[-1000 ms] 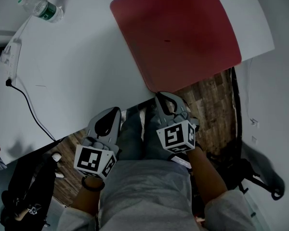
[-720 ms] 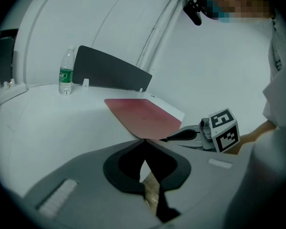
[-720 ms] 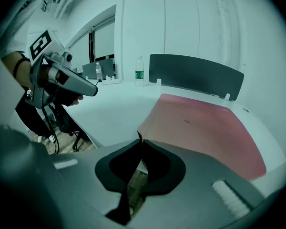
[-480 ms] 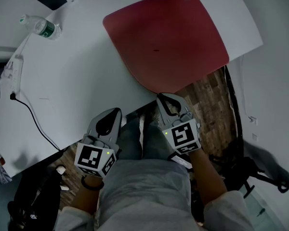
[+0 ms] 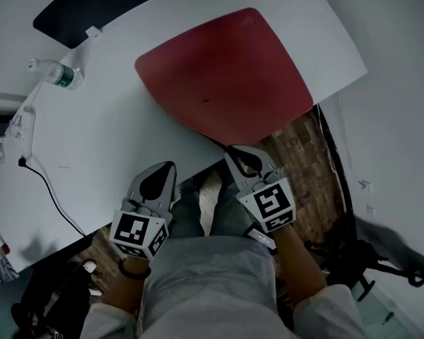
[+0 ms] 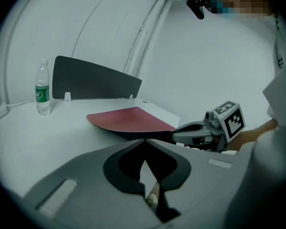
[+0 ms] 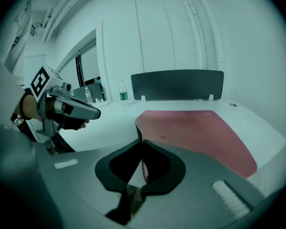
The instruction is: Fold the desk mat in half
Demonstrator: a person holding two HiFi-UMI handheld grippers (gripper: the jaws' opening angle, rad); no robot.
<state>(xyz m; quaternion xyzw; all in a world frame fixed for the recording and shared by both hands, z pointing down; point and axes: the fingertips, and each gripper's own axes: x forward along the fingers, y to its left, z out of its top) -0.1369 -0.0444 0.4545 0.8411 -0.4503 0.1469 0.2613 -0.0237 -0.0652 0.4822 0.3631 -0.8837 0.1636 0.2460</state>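
Head view: a white desk (image 5: pixel 113 126) fills most of the frame, with wood-pattern floor (image 5: pixel 297 147) showing beyond its near edge. A red desk mat (image 5: pixel 226 76) lies flat on the desk's right half, unfolded, and its near corner reaches the desk's near edge. A dark divider panel (image 5: pixel 92 16) stands along the far-left edge of the desk, well apart from the mat. The right gripper (image 5: pixel 230 149) is at the mat's near corner. In the right gripper view its jaws are closed together on the mat's edge, which runs up into the gap between them. In the left gripper view that corner is raised off the desk surface and a dark underside shows beneath the red top face. The left gripper (image 5: pixel 166 167) is over the desk's near edge, to the left of the right gripper and clear of the mat. Its jaws meet at the tips with nothing clamped between them. A clear water bottle (image 5: pixel 56 73) with a green label stands upright near the divider panel. A white power strip (image 5: pixel 22 126) lies at the desk's left edge, and a thin dark cable (image 5: pixel 49 182) runs from it across the desk surface.
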